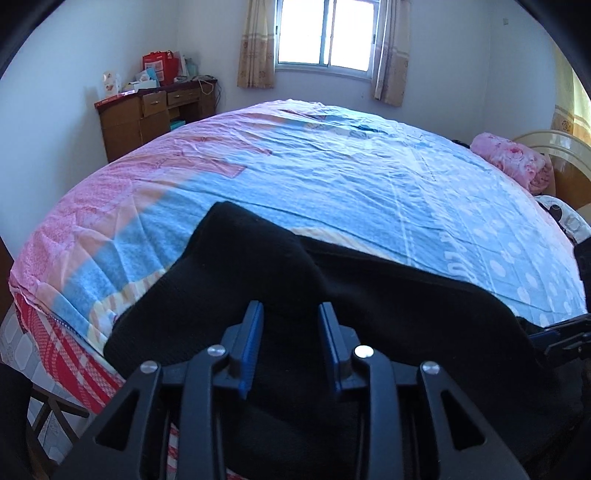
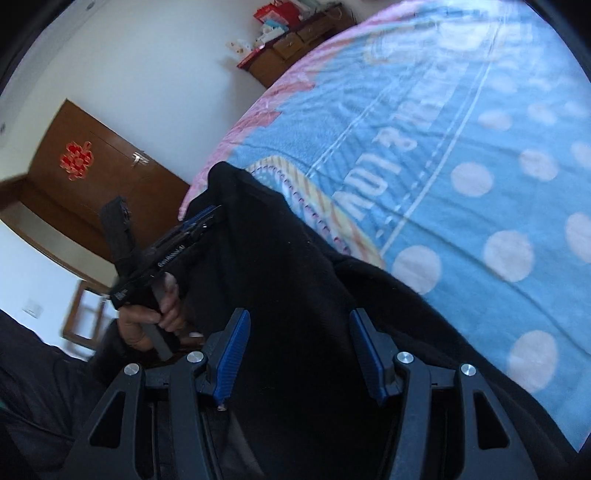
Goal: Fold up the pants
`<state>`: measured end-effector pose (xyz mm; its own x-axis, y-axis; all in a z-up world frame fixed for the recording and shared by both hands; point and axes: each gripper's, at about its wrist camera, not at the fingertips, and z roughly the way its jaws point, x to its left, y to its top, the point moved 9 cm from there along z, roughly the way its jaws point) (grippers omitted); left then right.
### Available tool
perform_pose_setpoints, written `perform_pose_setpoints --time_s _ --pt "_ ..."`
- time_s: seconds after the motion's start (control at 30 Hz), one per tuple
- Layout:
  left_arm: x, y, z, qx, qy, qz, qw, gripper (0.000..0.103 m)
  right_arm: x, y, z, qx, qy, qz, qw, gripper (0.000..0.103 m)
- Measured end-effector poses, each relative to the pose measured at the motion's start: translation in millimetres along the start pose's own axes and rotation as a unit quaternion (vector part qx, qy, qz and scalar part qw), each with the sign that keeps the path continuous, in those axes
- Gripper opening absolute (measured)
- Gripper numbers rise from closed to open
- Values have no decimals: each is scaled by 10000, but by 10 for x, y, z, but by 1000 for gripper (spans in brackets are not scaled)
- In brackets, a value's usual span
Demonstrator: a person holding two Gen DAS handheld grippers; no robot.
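Black pants point(image 1: 388, 295) lie bunched along the near edge of the bed point(image 1: 332, 177), with one fold raised toward the left. My left gripper point(image 1: 291, 304) hovers over them with its blue pads a little apart and their inner faces bare; black cloth shows in the gap below. The right wrist view shows the same left gripper point(image 2: 205, 218) with its tips at the pants' point(image 2: 295, 277) left edge, a hand point(image 2: 155, 317) on its handle. My right gripper point(image 2: 299, 313) stands open wide above the dark cloth, gripping nothing. Part of the right gripper point(image 1: 565, 336) shows at the left wrist view's right edge.
The blue and pink sheet point(image 2: 461, 129) covers the whole bed. A rolled pink blanket point(image 1: 513, 158) lies by the headboard point(image 1: 554, 144) at the far right. A wooden desk point(image 1: 159, 110) piled with boxes stands by the far wall, under a window point(image 1: 325, 33). A brown door point(image 2: 92, 173) is at the left.
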<state>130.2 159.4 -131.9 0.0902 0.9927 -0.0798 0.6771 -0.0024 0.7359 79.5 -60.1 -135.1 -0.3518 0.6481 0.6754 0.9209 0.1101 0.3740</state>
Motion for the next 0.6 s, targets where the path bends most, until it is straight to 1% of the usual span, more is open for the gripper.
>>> perform_pose_setpoints --time_s 0.07,0.17,0.2,0.27,0.3,0.37,0.43,0.57,0.6 --pt "-13 -1 -2 25 -45 -67 10000 39 7 82 97 133 244 76 9996 58" --pt "-27 5 2 30 -55 -83 9999 40 61 271 268 187 430 123 9988 59" --pt "-26 7 5 29 -50 -75 10000 40 98 311 335 270 604 202 9976 59" --pt "-29 7 4 37 -61 -87 9999 40 222 341 520 596 1030 285 9925 60" --pt "-25 7 8 44 -73 -107 9999 40 290 314 595 770 1147 198 9902 60" --pt "-24 6 15 54 -84 -117 9999 40 375 301 710 959 1191 30 9882 60" --pt "-29 2 18 51 -86 -77 9999 41 370 385 770 847 1097 43 9903 60" --pt "-31 1 29 78 -80 5 9999 41 280 754 771 186 865 197 9959 60" --pt "-30 -1 32 92 -87 27 9999 41 252 808 750 67 878 251 9958 60"
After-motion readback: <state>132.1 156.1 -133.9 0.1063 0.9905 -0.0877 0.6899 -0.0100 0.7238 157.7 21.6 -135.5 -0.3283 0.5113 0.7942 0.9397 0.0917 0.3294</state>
